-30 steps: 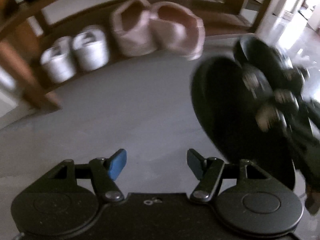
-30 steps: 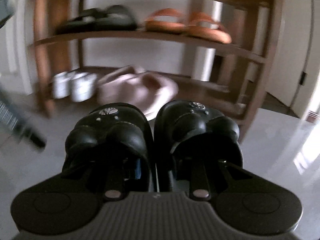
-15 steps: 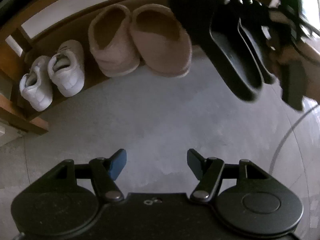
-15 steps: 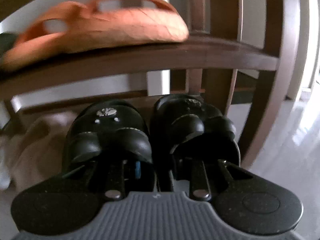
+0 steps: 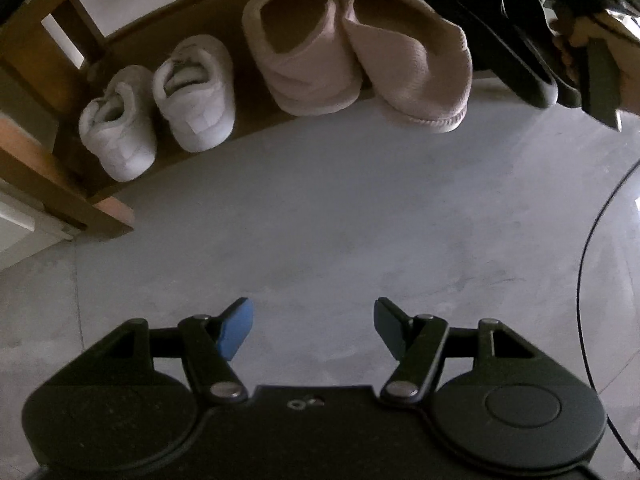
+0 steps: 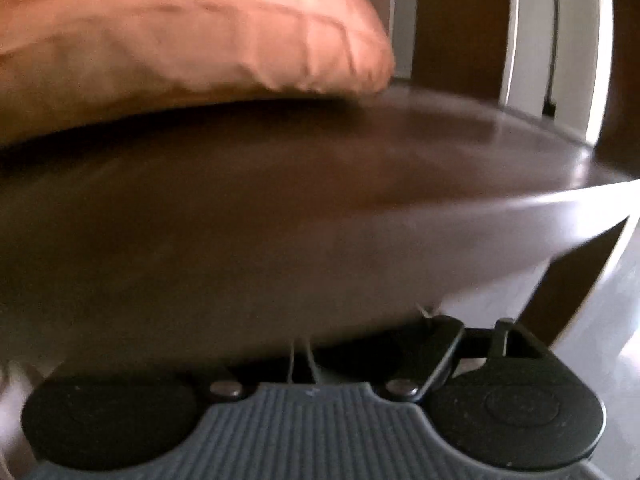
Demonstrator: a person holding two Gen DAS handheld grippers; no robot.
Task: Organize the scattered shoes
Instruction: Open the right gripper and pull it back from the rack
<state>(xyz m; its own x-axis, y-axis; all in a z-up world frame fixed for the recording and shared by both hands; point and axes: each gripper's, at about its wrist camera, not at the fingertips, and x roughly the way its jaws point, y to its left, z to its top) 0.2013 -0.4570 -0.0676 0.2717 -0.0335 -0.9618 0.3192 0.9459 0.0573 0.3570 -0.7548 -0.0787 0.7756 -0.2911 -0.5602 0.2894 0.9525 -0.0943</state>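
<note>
A pair of black sandals [image 5: 516,52] sits at the right end of the rack's bottom shelf, beside the pink slippers [image 5: 352,48]. In the left wrist view a hand [image 5: 580,36] holds the right gripper at their heels. In the right wrist view the middle shelf board [image 6: 320,184] fills the picture and hides the sandals. My right gripper [image 6: 320,356] is opening; its visible finger link is swung outward and its tips are hidden. An orange sandal [image 6: 180,32] lies on that board. My left gripper [image 5: 312,328] hangs open and empty over the grey floor.
Two white sneakers [image 5: 156,108] stand at the left end of the bottom shelf. The rack's wooden foot [image 5: 80,200] reaches onto the floor [image 5: 340,220] at the left. A thin black cable [image 5: 588,260] curves along the right side.
The right gripper carried the black sandals in under the orange sandal's shelf, and its finger link has swung outward. The left gripper has sunk slightly toward the floor, still open.
</note>
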